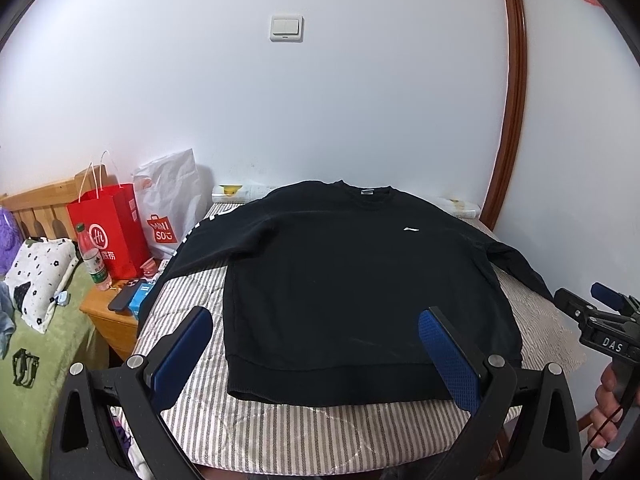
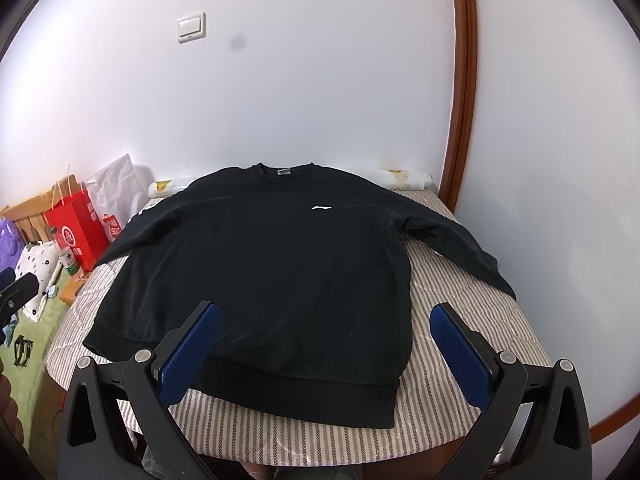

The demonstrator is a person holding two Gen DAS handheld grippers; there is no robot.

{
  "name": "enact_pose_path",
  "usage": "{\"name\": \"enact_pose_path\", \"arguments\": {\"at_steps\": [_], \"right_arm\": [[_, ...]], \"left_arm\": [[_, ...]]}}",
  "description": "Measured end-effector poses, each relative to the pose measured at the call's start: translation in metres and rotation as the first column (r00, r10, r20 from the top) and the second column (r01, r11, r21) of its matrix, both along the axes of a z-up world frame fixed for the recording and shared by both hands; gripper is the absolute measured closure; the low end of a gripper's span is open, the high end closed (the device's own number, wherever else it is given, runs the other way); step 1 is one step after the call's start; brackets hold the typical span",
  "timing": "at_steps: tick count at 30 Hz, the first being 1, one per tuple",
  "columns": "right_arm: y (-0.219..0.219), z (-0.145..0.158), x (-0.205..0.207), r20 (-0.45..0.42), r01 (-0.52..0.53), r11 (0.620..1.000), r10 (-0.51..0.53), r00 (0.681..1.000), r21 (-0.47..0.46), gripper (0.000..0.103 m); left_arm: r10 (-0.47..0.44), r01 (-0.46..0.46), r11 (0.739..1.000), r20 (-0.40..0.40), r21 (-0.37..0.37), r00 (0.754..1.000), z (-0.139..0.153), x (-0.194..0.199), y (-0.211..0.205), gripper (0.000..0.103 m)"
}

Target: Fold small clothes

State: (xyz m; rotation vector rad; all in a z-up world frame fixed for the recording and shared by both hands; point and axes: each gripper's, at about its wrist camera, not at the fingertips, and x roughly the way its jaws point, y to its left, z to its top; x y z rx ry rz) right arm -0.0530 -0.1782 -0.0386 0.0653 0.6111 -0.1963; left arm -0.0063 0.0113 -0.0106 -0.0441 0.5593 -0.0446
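Note:
A black long-sleeved sweatshirt [image 1: 352,280] lies flat, front up, on a striped padded table [image 1: 280,432], collar toward the wall and both sleeves spread out. It also shows in the right wrist view [image 2: 264,264], on the same table [image 2: 460,292]. My left gripper [image 1: 316,320] is open and empty, above the near hem at the sweatshirt's left part. My right gripper [image 2: 326,314] is open and empty, above the near hem at the right part. The right gripper also shows at the right edge of the left wrist view [image 1: 600,304].
A white wall with a light switch [image 1: 286,29] stands behind the table, a brown door frame [image 1: 516,80] to the right. At left are a red paper bag [image 1: 108,232], a white shopping bag [image 1: 172,204], a bottle [image 1: 93,258], a wooden nightstand [image 1: 108,320] and a bed with a floral pillow [image 1: 40,276].

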Motion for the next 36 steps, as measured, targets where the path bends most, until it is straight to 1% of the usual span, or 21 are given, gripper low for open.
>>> {"name": "enact_pose_path", "arguments": {"at_steps": [6,10,17,20,23,26,29,32,34,36], "right_arm": [[0.004,-0.001,0.003,0.002,-0.010,1.000,0.010,1.000,-0.014,0.000],[0.007,-0.005,0.009,-0.001,-0.024,1.000,0.024,1.000,-0.016,0.000],[0.012,-0.015,0.029,-0.008,-0.039,0.999,0.039,0.999,-0.028,0.000],[0.010,-0.025,0.040,-0.011,-0.039,0.998,0.039,0.999,-0.045,0.000],[0.004,-0.044,0.054,-0.029,-0.029,0.999,0.028,0.999,-0.041,0.000],[-0.004,-0.062,0.072,-0.055,-0.014,1.000,0.012,0.998,-0.027,0.000],[-0.011,-0.078,0.090,-0.080,0.002,1.000,-0.004,0.997,-0.020,0.000],[-0.016,-0.093,0.106,-0.089,0.007,1.000,-0.009,0.996,-0.024,0.000],[-0.020,-0.105,0.118,-0.114,0.003,1.000,-0.004,0.993,-0.008,0.000],[-0.024,-0.116,0.129,-0.138,0.002,1.000,-0.001,0.990,0.012,0.000]], "left_arm": [[0.009,-0.009,1.000,-0.004,0.012,1.000,-0.004,0.008,-0.002,0.000],[0.020,-0.019,0.998,-0.012,0.058,1.000,-0.011,0.017,-0.007,0.000],[0.028,-0.027,0.999,-0.020,0.035,0.999,-0.024,0.040,-0.003,0.000],[0.041,-0.040,0.999,-0.042,0.031,0.998,-0.037,0.055,0.003,0.000],[0.044,-0.045,0.999,-0.082,-0.010,0.996,-0.056,0.074,0.014,0.000],[0.054,-0.063,0.996,-0.127,-0.070,0.990,-0.078,0.093,0.029,0.000],[0.082,-0.099,0.991,-0.171,-0.092,0.982,-0.096,0.110,0.046,0.000],[0.092,-0.118,0.986,-0.203,-0.121,0.975,-0.111,0.127,0.069,0.001],[0.101,-0.136,0.980,-0.224,-0.147,0.969,-0.119,0.137,0.086,0.001],[0.106,-0.156,0.969,-0.250,-0.192,0.962,-0.128,0.149,0.107,0.001]]}}
